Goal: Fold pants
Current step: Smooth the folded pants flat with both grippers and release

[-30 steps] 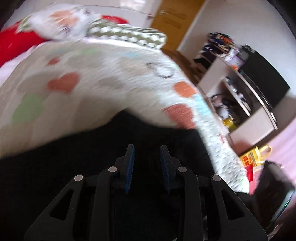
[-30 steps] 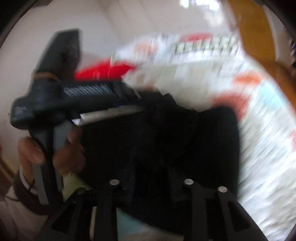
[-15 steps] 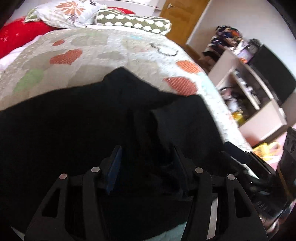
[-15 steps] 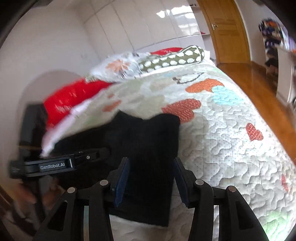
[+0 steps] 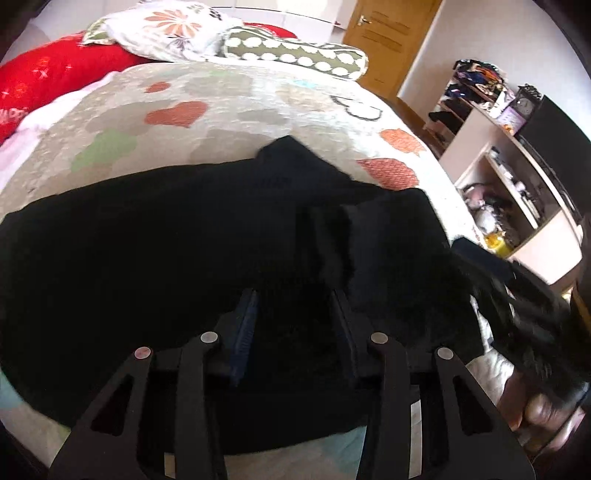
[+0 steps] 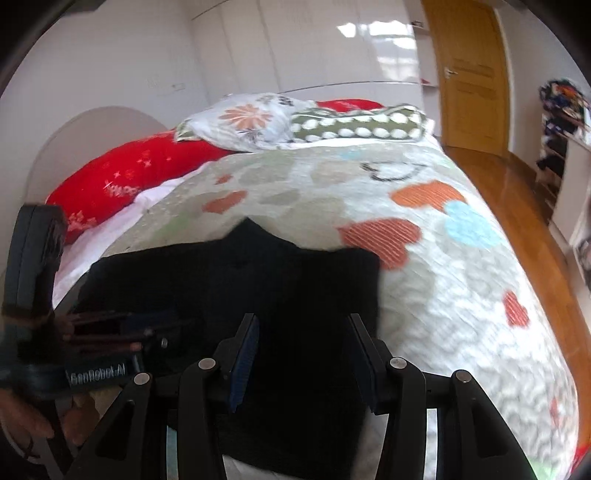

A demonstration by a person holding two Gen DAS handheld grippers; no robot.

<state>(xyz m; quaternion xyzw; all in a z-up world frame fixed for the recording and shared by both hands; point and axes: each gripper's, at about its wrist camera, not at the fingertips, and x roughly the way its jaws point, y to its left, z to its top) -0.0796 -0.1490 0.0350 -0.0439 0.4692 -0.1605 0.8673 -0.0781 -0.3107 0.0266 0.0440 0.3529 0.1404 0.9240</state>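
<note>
Now, line by line:
Pants [image 5: 155, 258]: lying black and folded across the near end of the quilt [image 5: 229, 99], spreading wide to the left, one pointed corner poking toward the pillows, a rumpled fold standing up just ahead of the left tool's fingertips.
Pants, right wrist view [image 6: 295, 280]: showing a squared right edge beside an orange heart on the quilt [image 6: 461, 288].
Left gripper [image 5: 295, 295]: spreading wide above the black cloth, fingers apart, pinching nothing; blue pad facing inward on the left finger.
Right gripper [image 6: 301, 321]: likewise gaping, both fingers parted over the right part of the pants, gripping nothing; whether touching the cloth, impossible to tell.
Left gripper, seen from the right wrist [image 6: 122, 328]: reaching in blurred from the left edge, over the cloth's left part.
Right gripper, seen from the left wrist [image 5: 509, 291]: sitting blurred at the right edge, jaw state not readable there.
Pillows: floral pillow [image 5: 166, 33] and green dotted pillow [image 5: 295, 55] lying at the far end, red pillow [image 5: 55, 74] resting to their left.
Room: wooden door [image 6: 469, 77] standing beyond the bed; cluttered shelf unit [image 5: 498, 155] standing at the right.
</note>
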